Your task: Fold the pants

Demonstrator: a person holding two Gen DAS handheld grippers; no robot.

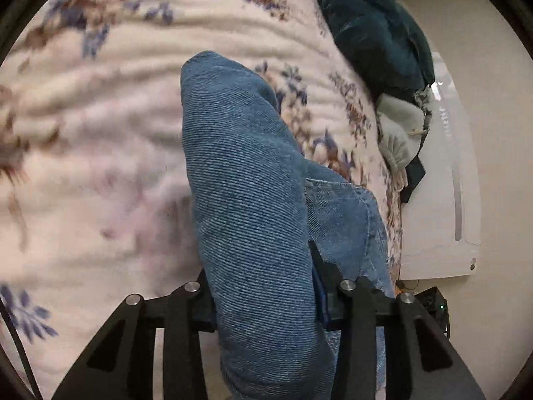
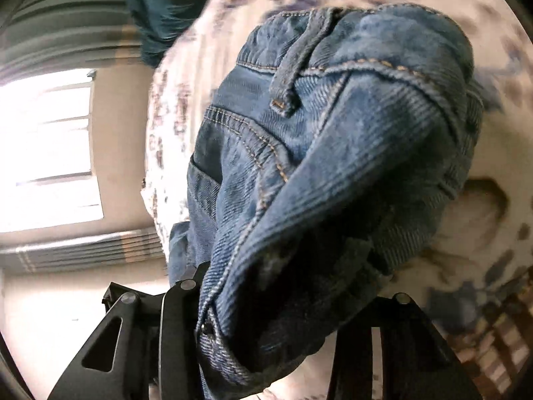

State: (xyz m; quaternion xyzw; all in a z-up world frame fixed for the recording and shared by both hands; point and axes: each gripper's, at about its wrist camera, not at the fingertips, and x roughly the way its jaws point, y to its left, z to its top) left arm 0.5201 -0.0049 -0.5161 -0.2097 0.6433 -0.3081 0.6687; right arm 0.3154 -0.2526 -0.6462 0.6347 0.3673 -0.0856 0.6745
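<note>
From my left wrist camera I see the left gripper [image 1: 266, 303] clamped on a thick roll of the jeans [image 1: 246, 200]; the blue denim bulges up between the two black fingers [image 1: 328, 296] and rises away from the lens, covering most of the middle of the view. Behind it lies the bed, covered by a cream blanket [image 1: 100, 153] with blue and brown flowers, which looks blurred. At the far right edge of the bed I can make out a dark teal cloth [image 1: 373, 36] bunched up, with a pale grey piece of clothing [image 1: 398, 133] just below it, touching it. Beyond them stands a white cabinet [image 1: 439, 200] against a beige wall. From my right wrist camera, the right gripper [image 2: 286, 303] is closed on the waist end of the jeans [image 2: 333, 153]: I can see a belt loop [image 2: 293, 76], the orange stitching and a pocket edge, and the fabric hangs bunched over the fingers [image 2: 180, 300], hiding the right one almost fully. The same flowered blanket [image 2: 483, 240] fills the background, blurred. To the left there is a bright window [image 2: 50, 153] with a striped curtain [image 2: 66, 30] above it, and the dark teal cloth [image 2: 160, 6] near the top of the view
</note>
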